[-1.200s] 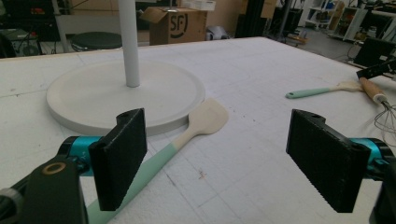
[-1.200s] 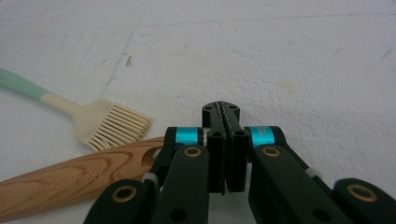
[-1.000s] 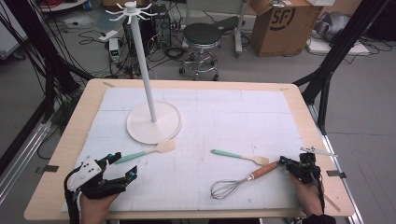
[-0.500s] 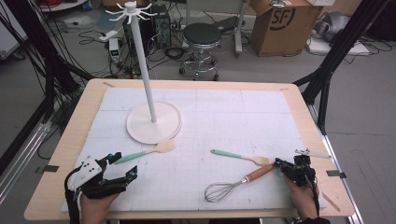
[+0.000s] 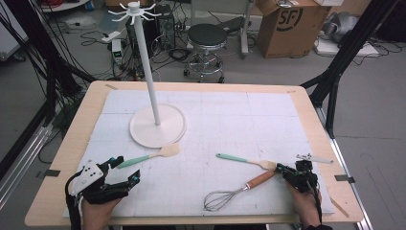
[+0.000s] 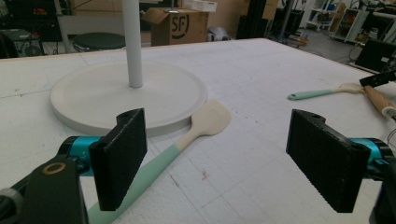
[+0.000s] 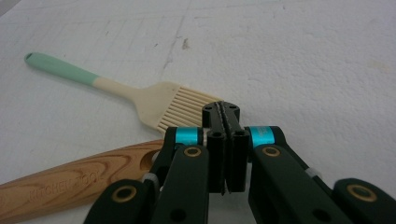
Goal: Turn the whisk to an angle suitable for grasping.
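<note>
Two claws are seen at the bottom of the high view, each held in a hand over the white mat on the table [image 5: 62,158]. The left claw [image 5: 128,171], at the lower left of the frame, is spread wide with nothing between its pads; in the left gripper view the mint-handled spatula [image 6: 187,140] is seen lying just ahead, its handle running past the left pad and its pale blade touching the rim of the white stand base [image 6: 93,100]. The right claw [image 5: 282,170], at the lower right of the frame, is pressed together on nothing, as is seen in the right gripper view, where the two pads meet. Its tip is placed at the end of the wooden handle of the whisk [image 5: 239,189], which lies slanted toward the bottom centre with its wire head lowest. The mint-handled brush [image 7: 130,95] lies just beyond the claw tip, bristles toward it and right beside the whisk handle. A small metal hook [image 5: 313,158] is seen near the right edge of the mat. The stand's post rises at the upper left of the frame.
</note>
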The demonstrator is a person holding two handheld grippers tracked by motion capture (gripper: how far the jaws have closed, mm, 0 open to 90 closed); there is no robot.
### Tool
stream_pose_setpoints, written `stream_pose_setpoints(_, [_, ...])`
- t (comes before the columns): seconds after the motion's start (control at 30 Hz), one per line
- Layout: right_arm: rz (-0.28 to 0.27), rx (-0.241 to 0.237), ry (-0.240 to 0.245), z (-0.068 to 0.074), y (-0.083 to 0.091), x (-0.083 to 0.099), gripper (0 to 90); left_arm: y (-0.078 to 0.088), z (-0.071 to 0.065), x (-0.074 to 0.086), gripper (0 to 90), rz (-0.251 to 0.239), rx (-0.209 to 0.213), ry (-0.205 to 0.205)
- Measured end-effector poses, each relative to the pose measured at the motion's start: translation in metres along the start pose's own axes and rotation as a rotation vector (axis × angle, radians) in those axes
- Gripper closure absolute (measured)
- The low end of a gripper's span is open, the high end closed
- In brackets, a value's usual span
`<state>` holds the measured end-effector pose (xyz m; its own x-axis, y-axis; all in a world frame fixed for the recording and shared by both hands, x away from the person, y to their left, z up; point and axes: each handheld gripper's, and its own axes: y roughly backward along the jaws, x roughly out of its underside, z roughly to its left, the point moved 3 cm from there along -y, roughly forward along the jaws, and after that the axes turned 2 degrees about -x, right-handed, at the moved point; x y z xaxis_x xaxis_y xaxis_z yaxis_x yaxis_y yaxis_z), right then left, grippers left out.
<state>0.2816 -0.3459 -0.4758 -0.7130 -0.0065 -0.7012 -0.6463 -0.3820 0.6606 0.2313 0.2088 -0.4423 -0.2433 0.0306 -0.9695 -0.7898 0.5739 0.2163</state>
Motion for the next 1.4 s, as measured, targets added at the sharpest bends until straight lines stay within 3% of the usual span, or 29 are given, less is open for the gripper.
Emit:
stream_pose_setpoints(0.5, [0.004, -0.022, 0.004, 0.013, -0.002, 0.002, 89.7, 0.0, 0.0, 0.0, 21.0, 0.001, 0.004, 0.001])
stream_pose_setpoints(0.73, [-0.005, -0.015, 0.008, 0.012, -0.002, 0.002, 89.7, 0.0, 0.0, 0.0, 21.1, -0.001, 0.004, -0.001])
stream_pose_setpoints(0.97, [-0.04, -0.023, 0.04, 0.024, 0.012, 0.007, 89.7, 0.001, 0.0, 0.0, 21.1, -0.003, 0.0, 0.004])
stream_pose_setpoints(1.1, [-0.031, -0.078, 0.073, 0.043, 0.022, 0.013, 89.7, 0.0, 0.0, 0.0, 21.1, -0.002, 0.004, 0.0])
stream_pose_setpoints(1.3, [0.007, -0.262, 0.189, 0.088, 0.021, 0.03, 89.7, 0.0, -0.001, -0.001, 21.1, -0.003, 0.004, -0.002])
stream_pose_setpoints(1.4, [0.051, -0.303, 0.249, 0.108, 0.016, 0.037, 89.7, 0.0, -0.001, -0.001, 21.1, -0.002, 0.004, -0.002])
